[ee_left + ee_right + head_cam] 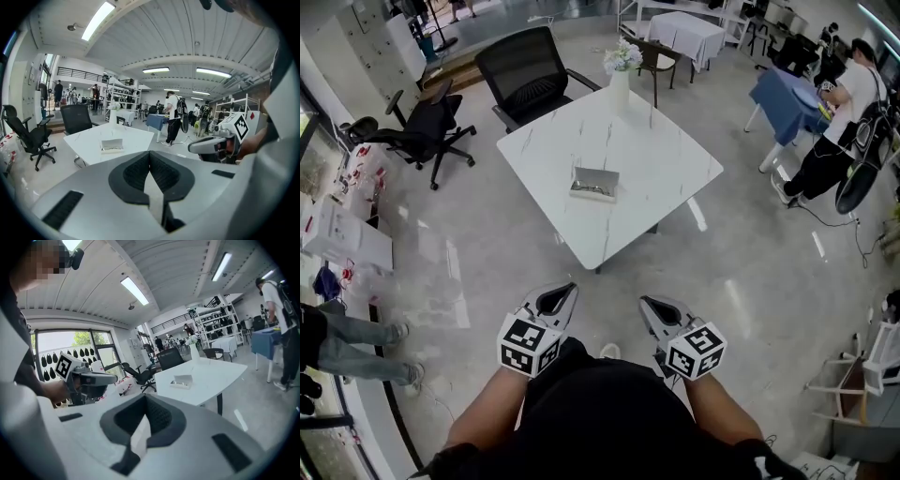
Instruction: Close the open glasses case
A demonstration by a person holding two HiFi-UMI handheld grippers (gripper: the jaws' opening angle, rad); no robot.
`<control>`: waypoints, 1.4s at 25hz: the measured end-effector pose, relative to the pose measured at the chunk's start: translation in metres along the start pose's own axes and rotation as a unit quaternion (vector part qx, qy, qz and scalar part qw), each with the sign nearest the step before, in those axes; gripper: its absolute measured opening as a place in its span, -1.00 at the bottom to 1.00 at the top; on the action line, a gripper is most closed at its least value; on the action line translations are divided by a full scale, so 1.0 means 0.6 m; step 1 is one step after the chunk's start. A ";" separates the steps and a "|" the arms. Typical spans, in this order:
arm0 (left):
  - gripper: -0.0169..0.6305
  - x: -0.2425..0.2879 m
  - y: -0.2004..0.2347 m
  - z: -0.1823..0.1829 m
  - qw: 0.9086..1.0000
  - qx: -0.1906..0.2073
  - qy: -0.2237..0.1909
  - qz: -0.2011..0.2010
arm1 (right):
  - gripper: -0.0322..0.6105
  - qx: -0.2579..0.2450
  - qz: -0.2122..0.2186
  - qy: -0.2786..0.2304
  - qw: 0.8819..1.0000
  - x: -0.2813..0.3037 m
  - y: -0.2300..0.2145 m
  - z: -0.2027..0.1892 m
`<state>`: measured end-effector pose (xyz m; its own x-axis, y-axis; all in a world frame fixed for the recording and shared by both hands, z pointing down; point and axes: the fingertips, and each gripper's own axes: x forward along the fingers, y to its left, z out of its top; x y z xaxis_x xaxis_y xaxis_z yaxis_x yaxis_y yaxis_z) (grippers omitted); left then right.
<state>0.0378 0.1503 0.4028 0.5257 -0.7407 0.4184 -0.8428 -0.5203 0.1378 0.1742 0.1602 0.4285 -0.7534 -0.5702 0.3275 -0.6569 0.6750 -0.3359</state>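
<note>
The open glasses case (594, 184) lies near the middle of the white marble table (675, 169), its lid up and glasses inside. It also shows far ahead in the left gripper view (111, 145) and the right gripper view (182, 380). My left gripper (565, 293) and right gripper (649, 305) are held close to my body, over the floor and well short of the table. Both point toward the table. Each has its jaws pressed together with nothing between them (149, 155) (145, 398).
A white vase of flowers (621, 80) stands at the table's far edge. A black office chair (525, 70) is behind the table and another (422, 127) to its left. A person (844, 122) stands by a blue table at right; someone's legs (356, 347) show at left.
</note>
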 end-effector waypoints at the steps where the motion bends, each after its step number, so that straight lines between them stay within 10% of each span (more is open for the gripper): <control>1: -0.94 0.000 0.000 -0.003 1.000 -0.001 0.004 0.002 | -0.90 0.002 0.002 0.001 1.000 0.001 -0.003 -0.002; 14: -0.93 0.034 0.028 -0.038 0.999 -0.030 0.031 0.000 | -0.89 0.006 0.018 0.027 0.999 0.052 -0.014 -0.013; 35: -0.94 0.206 0.232 0.098 0.998 0.006 0.028 -0.058 | -0.89 -0.017 -0.034 0.038 0.999 0.268 -0.134 0.143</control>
<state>-0.0077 -0.0389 0.4211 0.6127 -0.6503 0.4492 -0.7745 -0.6073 0.1772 0.1030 -0.0259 0.4325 -0.7016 -0.5786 0.4159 -0.7042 0.6520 -0.2810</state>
